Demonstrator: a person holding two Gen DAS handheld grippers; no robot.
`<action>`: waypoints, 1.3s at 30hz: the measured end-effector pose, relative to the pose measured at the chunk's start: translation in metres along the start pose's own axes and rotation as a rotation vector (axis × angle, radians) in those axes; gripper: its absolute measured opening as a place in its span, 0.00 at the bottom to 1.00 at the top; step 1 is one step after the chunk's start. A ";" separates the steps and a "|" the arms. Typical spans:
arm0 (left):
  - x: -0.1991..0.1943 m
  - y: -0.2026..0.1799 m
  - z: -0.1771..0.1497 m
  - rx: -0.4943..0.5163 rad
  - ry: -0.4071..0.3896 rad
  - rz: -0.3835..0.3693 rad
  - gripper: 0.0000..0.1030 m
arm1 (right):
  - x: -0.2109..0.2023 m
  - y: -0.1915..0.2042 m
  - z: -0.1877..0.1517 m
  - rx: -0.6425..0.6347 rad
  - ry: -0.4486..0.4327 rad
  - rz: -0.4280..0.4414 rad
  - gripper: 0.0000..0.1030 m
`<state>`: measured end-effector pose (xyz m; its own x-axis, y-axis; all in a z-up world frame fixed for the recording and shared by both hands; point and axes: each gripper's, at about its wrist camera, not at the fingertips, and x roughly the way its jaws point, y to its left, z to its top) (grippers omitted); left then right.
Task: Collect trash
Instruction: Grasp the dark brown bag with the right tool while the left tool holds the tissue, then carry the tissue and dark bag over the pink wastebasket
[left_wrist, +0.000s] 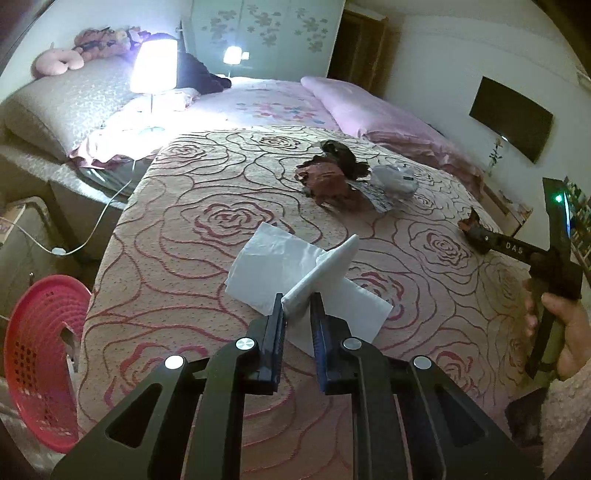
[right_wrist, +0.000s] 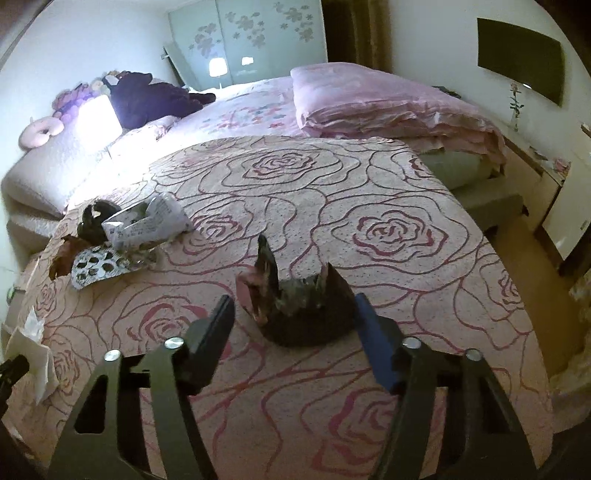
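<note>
Left wrist: crumpled white tissue (left_wrist: 295, 269)

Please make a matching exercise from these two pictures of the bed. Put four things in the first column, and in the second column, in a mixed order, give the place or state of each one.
Things
1. white tissue
2. dark torn wrapper
3. red basket
4. lamp

Places or states
A. switched on, glowing near the headboard
B. on the floor beside the bed
C. pinched in the left gripper
D. between the fingers of the right gripper, near the right pad

Pairs: 1-C, 2-D, 3-B, 4-A
</note>
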<state>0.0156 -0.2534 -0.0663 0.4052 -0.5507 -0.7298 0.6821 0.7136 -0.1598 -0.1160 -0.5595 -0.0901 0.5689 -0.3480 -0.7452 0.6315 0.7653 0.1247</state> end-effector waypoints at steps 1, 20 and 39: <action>0.000 0.001 0.000 -0.003 0.000 0.001 0.13 | 0.000 0.002 -0.001 -0.004 0.004 0.005 0.52; -0.017 0.018 -0.007 -0.031 -0.017 0.022 0.13 | -0.034 0.071 -0.038 -0.098 -0.004 0.168 0.46; -0.051 0.054 -0.009 -0.089 -0.068 0.078 0.13 | -0.053 0.170 -0.051 -0.278 -0.002 0.286 0.46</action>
<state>0.0268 -0.1826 -0.0436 0.4971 -0.5182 -0.6959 0.5916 0.7891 -0.1651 -0.0653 -0.3831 -0.0628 0.7025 -0.1002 -0.7046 0.2806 0.9488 0.1448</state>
